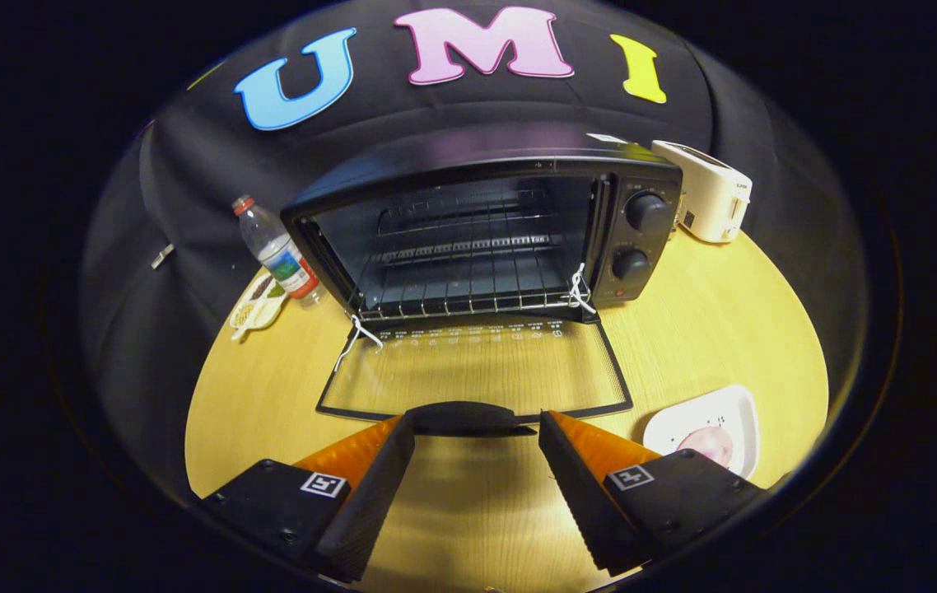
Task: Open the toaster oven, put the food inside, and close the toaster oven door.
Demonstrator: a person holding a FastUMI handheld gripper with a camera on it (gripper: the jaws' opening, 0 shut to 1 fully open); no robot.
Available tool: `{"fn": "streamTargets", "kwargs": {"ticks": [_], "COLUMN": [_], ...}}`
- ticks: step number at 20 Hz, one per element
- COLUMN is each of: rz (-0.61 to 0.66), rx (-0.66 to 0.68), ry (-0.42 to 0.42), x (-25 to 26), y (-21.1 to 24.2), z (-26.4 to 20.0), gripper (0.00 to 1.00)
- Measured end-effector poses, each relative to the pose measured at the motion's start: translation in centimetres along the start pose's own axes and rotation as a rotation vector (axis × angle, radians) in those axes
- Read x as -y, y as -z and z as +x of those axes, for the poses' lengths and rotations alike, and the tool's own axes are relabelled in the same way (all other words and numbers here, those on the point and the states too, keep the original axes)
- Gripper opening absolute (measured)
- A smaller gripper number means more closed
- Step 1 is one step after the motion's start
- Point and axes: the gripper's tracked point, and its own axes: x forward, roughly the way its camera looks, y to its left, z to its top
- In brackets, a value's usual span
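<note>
A black toaster oven (485, 231) stands on the wooden table beyond my fingers. Its glass door (477, 366) is swung fully down and lies flat toward me, and the wire rack (460, 284) inside is bare. The door's dark handle (464, 416) sits just ahead of my fingertips, centred on the gap. My gripper (477, 428) is open, its fingers spread wide with nothing between them. A pink piece of food (709, 443) lies on a white plate (736, 412) to the right of the right finger, partly hidden behind it.
A water bottle (275, 251) stands left of the oven, with a small printed packet (256, 306) beside it. A white toaster (707, 198) stands behind the oven's right side. White string (578, 288) hangs at the door's hinges. The table's round edge (205, 387) curves nearby on the left.
</note>
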Motion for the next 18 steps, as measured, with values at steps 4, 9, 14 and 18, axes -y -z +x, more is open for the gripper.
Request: {"fn": "streamTargets", "kwargs": {"ticks": [4, 9, 14, 18], "rz": [-0.020, -0.020, 0.026, 0.013], "rx": [0.012, 0.097, 0.127, 0.020], "ry": [-0.026, -0.015, 0.115, 0.161], "x": [-0.4, 3.1, 16.9, 25.3], "y": [-0.7, -3.2, -4.1, -0.4], "z": [-0.3, -2.8, -7.0, -7.3], "gripper": [0.99, 0.99, 0.98, 0.96]}}
